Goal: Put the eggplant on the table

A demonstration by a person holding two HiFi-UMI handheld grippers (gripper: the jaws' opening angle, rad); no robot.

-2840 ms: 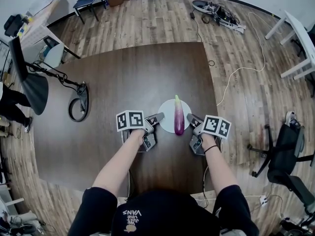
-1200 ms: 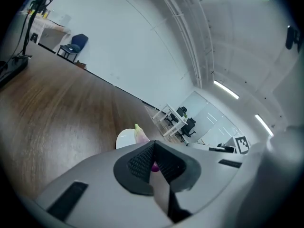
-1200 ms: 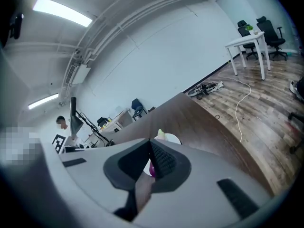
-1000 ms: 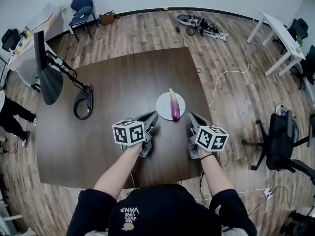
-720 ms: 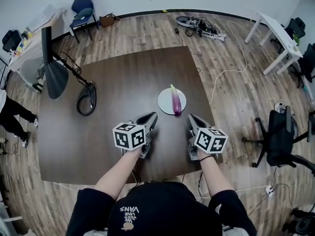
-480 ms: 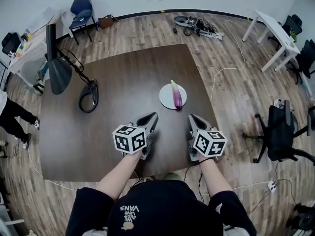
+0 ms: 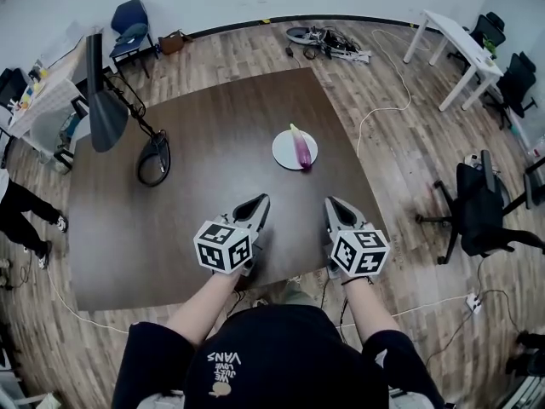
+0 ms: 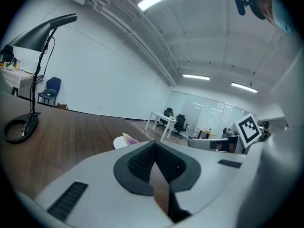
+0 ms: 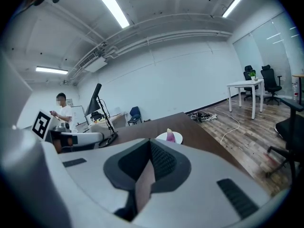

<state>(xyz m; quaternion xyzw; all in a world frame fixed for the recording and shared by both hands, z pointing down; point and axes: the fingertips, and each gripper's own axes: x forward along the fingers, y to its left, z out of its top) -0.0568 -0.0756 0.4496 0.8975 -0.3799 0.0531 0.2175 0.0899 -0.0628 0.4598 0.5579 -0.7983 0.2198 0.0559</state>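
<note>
Both grippers had drawn back from the plate since a moment earlier, and now hung over the near part of the dark table [image 7: 213, 143], well apart from the food. The left gripper [image 7: 260, 201] had its jaws pressed fully together with nothing between them. The right gripper [image 7: 330, 203] showed the same: pads meeting, nothing held. They pointed side by side toward the far end of the table, with a gap between them.

The eggplant [image 7: 300, 146] had not moved. It lay on the white plate [image 7: 283, 150] out past the grippers, toward the table's right side, with its pale stem end pointing away from the person. A black desk lamp [image 7: 106, 109] stood at the table's left.
</note>
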